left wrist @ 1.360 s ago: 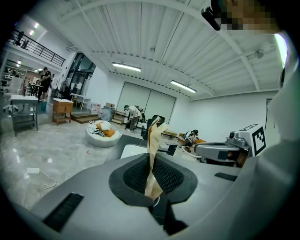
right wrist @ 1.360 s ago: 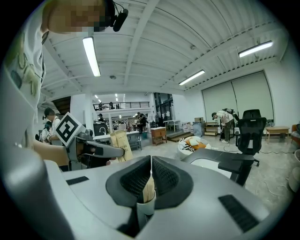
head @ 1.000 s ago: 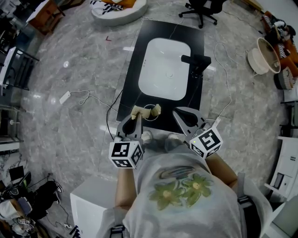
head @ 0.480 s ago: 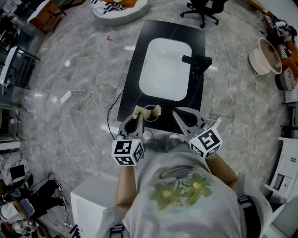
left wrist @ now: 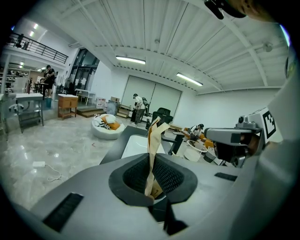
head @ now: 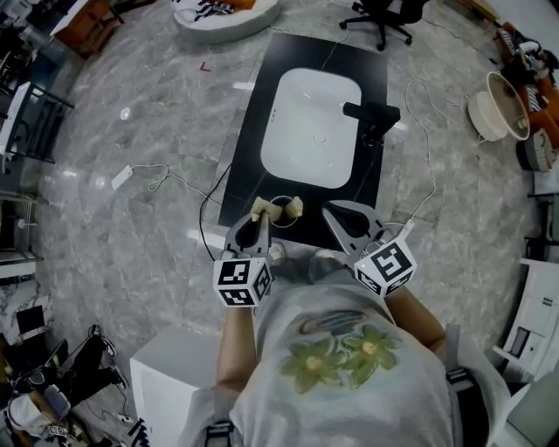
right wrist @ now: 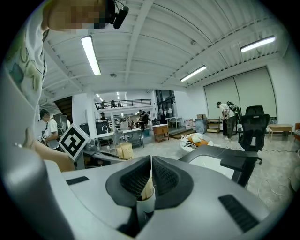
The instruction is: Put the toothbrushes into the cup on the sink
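My left gripper (head: pixel 258 223) has its jaws pinched nearly shut on a tan toothbrush (left wrist: pixel 152 150), which stands over the bench's (head: pixel 249 148) near edge by a faint ring, perhaps the cup (head: pixel 281 216). The right gripper's (head: pixel 342 218) jaws are closed together. Beyond lie the white sink (head: pixel 310 118) and a black tap (head: pixel 371 115) on its right.

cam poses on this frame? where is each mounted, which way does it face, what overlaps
Head view: on the person's head, facing steeply down at the sink; shirt, left tongs and right tongs show.
Left gripper view: rides the left tongs, faces along them toward the sink; its jaws clamp a toothbrush, the other gripper's marker cube at right.
Right gripper view: rides the right tongs, faces across the hall; its shut jaws, left forearm at left.
Shared: all three show the sink and the office chair.
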{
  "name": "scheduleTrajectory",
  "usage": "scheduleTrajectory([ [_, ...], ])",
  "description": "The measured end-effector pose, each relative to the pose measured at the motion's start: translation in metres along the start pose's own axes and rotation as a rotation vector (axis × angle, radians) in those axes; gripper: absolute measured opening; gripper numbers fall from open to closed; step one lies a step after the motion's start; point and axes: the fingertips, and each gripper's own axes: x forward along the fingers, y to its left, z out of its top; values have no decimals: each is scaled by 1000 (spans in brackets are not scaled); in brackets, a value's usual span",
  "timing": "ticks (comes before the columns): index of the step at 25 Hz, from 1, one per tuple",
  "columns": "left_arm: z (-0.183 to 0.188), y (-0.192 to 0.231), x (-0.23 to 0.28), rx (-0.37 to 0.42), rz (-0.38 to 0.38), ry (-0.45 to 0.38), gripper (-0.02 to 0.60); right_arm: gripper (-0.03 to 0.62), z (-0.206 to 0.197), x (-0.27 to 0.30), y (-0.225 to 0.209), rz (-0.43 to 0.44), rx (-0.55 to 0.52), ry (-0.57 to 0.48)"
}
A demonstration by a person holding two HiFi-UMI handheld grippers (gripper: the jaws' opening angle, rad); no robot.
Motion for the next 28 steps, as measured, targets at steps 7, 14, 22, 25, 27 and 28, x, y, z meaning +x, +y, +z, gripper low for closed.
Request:
scheduleTrajectory([
  [7,-8,5,9,0,0,24,35,44,-3,6,-2,1,3,14],
  [14,-15,8,16,6,-6,45,35,44,-6,12,-1,7,6,20],
  [22,-26,5,25,38,3,71,35,44,-8,17,0,15,11,29],
  [25,-32,3,29,45,6,79,35,44,-9,18,0,16,13,30],
  [27,-36,4,30,50,9,88,35,44,-9,18,1,16,13,31],
  [28,-38,4,31,51,10,91,35,44,-9,18,2,17,12,31],
])
